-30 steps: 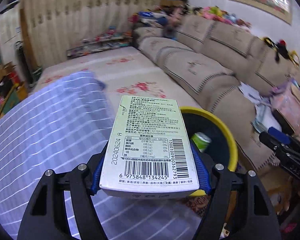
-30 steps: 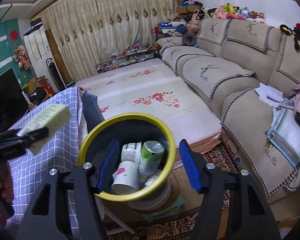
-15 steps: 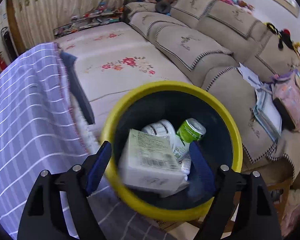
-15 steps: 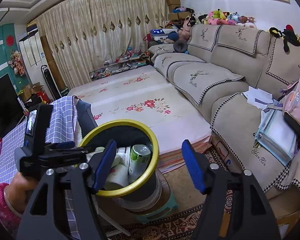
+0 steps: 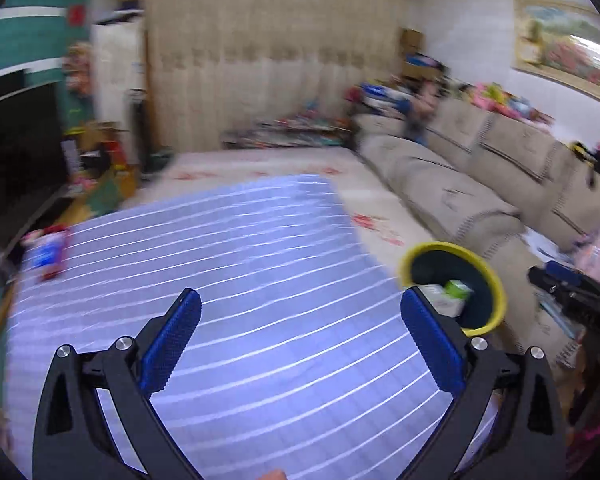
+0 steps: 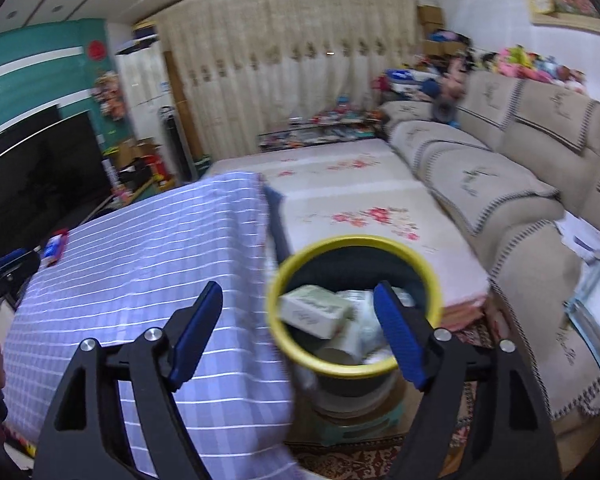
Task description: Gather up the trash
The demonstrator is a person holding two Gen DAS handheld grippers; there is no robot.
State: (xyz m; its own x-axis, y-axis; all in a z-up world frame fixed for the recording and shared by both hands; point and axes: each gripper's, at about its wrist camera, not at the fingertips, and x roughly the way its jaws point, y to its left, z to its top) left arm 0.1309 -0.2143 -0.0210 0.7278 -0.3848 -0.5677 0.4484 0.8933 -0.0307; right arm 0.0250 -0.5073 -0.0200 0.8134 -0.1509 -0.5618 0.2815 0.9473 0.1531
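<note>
Pale green carton [image 6: 314, 309] tilted atop cups and wrappers inside yellow-rimmed dark bin [image 6: 428, 272] beside table.

No lettering is legible; print on the pale carton [image 6: 315, 309] in the bin [image 6: 428, 276] is blurred.

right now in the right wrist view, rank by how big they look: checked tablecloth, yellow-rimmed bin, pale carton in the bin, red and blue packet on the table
1. checked tablecloth
2. yellow-rimmed bin
3. pale carton
4. red and blue packet

The packet sits farther from the camera, so its true size against the carton is unsure.
</note>
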